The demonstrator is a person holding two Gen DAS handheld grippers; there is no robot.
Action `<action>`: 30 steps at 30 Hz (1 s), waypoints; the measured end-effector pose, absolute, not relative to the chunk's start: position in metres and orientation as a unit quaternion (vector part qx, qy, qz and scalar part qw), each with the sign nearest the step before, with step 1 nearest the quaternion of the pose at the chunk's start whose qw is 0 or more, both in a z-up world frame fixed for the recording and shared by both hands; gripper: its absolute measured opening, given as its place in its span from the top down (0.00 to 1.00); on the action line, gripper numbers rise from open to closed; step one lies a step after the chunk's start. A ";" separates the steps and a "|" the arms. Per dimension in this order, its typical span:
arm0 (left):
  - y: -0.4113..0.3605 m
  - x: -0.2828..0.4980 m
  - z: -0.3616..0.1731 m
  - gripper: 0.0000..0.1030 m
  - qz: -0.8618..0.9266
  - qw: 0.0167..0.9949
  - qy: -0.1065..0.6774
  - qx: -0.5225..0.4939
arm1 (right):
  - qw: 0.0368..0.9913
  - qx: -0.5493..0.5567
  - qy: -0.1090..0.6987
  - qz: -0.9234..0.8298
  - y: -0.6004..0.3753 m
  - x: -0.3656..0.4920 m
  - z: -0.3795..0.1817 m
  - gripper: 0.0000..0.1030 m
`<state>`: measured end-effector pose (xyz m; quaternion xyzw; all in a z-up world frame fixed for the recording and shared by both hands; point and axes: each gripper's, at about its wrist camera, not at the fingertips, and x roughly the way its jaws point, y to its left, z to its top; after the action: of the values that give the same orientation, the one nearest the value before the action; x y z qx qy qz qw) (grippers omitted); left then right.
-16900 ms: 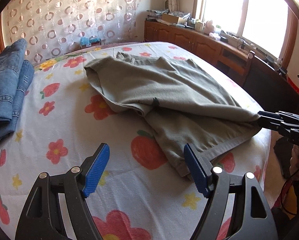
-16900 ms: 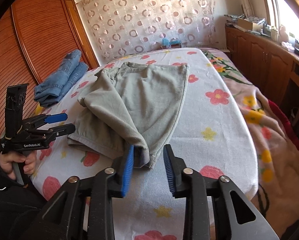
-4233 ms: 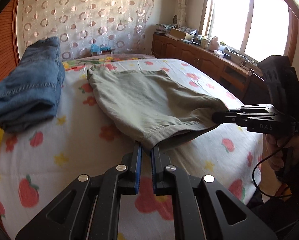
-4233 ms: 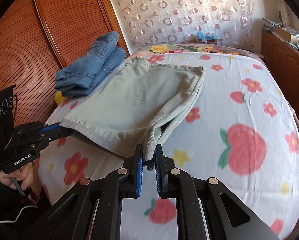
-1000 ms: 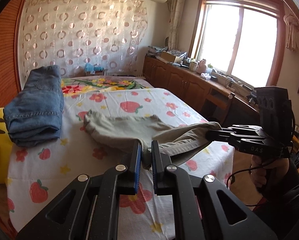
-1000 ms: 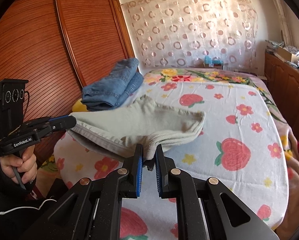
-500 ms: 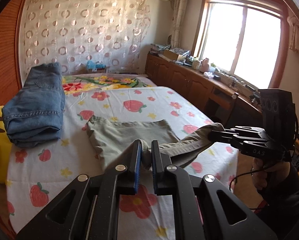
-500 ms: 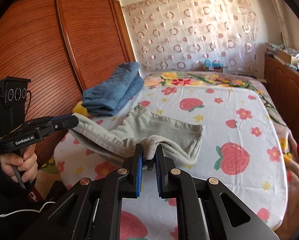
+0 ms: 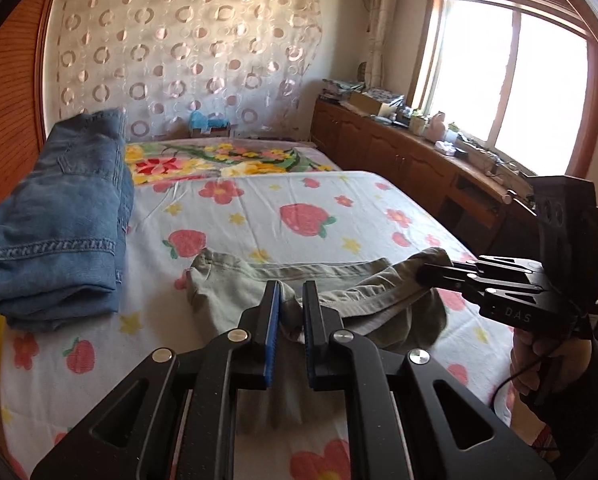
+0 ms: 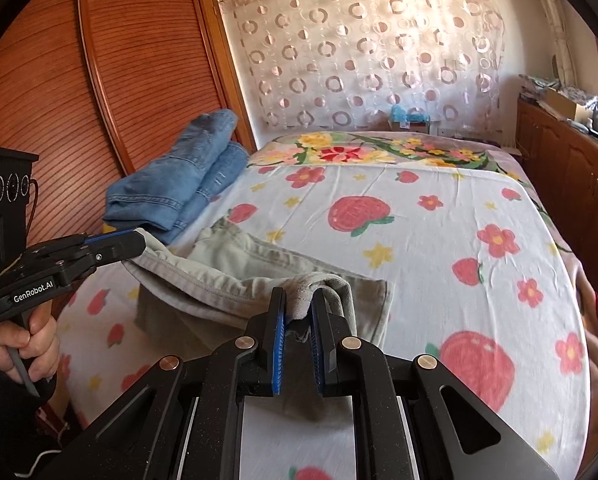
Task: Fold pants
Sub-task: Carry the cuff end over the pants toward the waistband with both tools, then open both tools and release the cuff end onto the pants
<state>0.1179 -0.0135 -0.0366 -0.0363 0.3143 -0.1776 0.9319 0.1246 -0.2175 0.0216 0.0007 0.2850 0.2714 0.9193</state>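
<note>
Both tongs [image 9: 287, 312] [image 10: 297, 322] clamp the pants' [image 10: 259, 264] raised edge, stretched crosswise over the bed [image 10: 439, 240].

1 pants [image 9: 239, 276], 2 jeans [image 9: 59, 224]

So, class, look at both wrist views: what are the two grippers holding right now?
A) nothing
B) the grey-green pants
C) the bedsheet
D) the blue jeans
B: the left gripper and right gripper are each shut on an edge of the grey-green pants, while the folded blue jeans lie untouched on the bed.
</note>
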 end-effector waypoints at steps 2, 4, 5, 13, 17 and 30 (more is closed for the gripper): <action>-0.013 0.124 -0.042 0.90 -0.173 0.931 0.318 -0.035 | 0.917 0.005 0.291 0.272 -0.215 0.132 0.018 0.89; -0.013 0.128 -0.044 0.90 -0.170 0.931 0.321 -0.034 | 0.916 0.006 0.297 0.270 -0.212 0.140 0.017 0.89; -0.013 0.131 -0.045 0.90 -0.168 0.931 0.323 -0.033 | 0.915 0.006 0.299 0.270 -0.210 0.143 0.017 0.89; -0.012 0.134 -0.045 0.83 -0.163 0.933 0.320 -0.030 | 0.913 -0.008 0.312 0.263 -0.199 0.159 0.013 0.89; -0.008 0.130 -0.049 0.58 -0.162 0.930 0.328 -0.035 | 0.912 -0.013 0.318 0.259 -0.199 0.160 0.010 0.89; 0.000 0.131 -0.079 0.29 -0.170 0.907 0.384 -0.036 | 0.922 -0.043 0.297 0.245 -0.204 0.159 0.018 0.66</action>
<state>0.1308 -0.0004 -0.0788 -0.0364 0.3838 -0.1699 0.9069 0.1589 -0.2038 0.0183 -0.0429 0.2972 0.2449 0.9219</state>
